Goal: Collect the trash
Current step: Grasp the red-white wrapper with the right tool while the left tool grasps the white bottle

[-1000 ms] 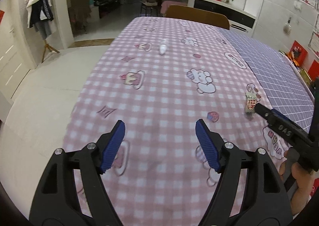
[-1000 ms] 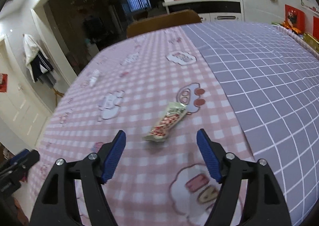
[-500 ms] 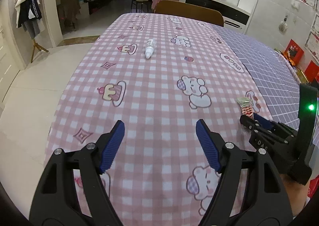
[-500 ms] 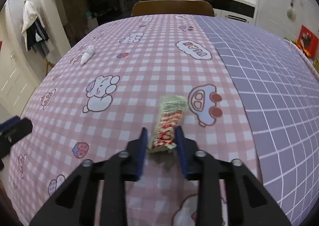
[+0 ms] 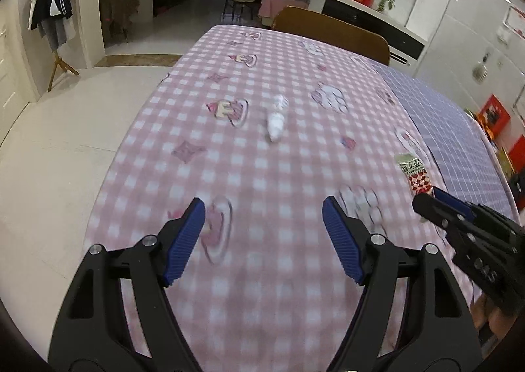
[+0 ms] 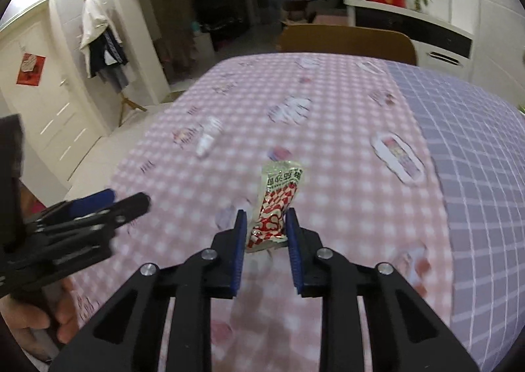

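A red-and-white snack wrapper (image 6: 277,204) with a green top sticks up between the blue pads of my right gripper (image 6: 266,214). The jaws are still closing on it, and it hangs lifted above the pink checked tablecloth (image 6: 344,194). From the left wrist view the same wrapper (image 5: 414,173) juts out of the right gripper (image 5: 426,199) at the right edge. A small white bottle (image 5: 275,120) lies on its side further up the cloth, ahead of my left gripper (image 5: 262,207), which is open and holds nothing. The bottle (image 6: 208,137) also shows left of the wrapper.
The table's right part carries a purple grid cloth (image 6: 475,158). A wooden chair back (image 5: 328,32) stands at the far end. The floor (image 5: 65,142) drops off on the left, with a coat rack (image 5: 52,4) by the wall. A hand (image 6: 36,316) holds the left gripper (image 6: 124,203).
My right gripper closed on the wrapper and raised it off the cloth. Both grippers moved up the table, so the white bottle now sits nearer my left gripper.
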A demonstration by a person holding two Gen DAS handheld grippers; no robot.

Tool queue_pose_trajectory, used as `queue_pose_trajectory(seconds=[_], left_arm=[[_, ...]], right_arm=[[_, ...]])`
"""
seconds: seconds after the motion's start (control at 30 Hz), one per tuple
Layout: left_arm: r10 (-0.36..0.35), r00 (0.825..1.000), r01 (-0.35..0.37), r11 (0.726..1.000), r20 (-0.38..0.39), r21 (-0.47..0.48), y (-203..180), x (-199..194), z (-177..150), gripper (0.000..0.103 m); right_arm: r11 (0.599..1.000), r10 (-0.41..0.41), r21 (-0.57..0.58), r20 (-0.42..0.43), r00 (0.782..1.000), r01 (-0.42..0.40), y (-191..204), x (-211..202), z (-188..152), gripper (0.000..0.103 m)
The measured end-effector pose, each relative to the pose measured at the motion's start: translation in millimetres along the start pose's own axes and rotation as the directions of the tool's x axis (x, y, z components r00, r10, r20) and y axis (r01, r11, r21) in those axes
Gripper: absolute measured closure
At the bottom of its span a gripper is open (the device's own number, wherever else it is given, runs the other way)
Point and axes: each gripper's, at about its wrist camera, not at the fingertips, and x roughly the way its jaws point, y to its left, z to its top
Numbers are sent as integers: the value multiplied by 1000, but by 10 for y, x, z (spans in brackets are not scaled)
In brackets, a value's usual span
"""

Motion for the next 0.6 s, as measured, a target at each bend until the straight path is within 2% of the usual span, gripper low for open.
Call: queue_pose_trajectory(seconds=[0.27, 0.37, 0.5, 0.6], left_arm=[[-17, 999, 19, 999, -33, 51, -153, 566, 443, 30], [9, 999, -6, 997, -44, 79, -214, 766, 560, 31], [6, 996, 1, 997, -88, 75, -257, 1013, 668, 42], [4, 995, 5, 996, -104, 85, -321, 1136, 712, 60]], right_arm=[[998, 38, 51, -26, 999, -37, -13, 434, 284, 79], [997, 25, 75, -24, 999, -24, -103, 544, 362, 79], [995, 21, 100, -22, 1000, -19, -221, 603, 420, 79], [994, 24, 110, -18, 1000, -22, -271, 621, 431, 79]])
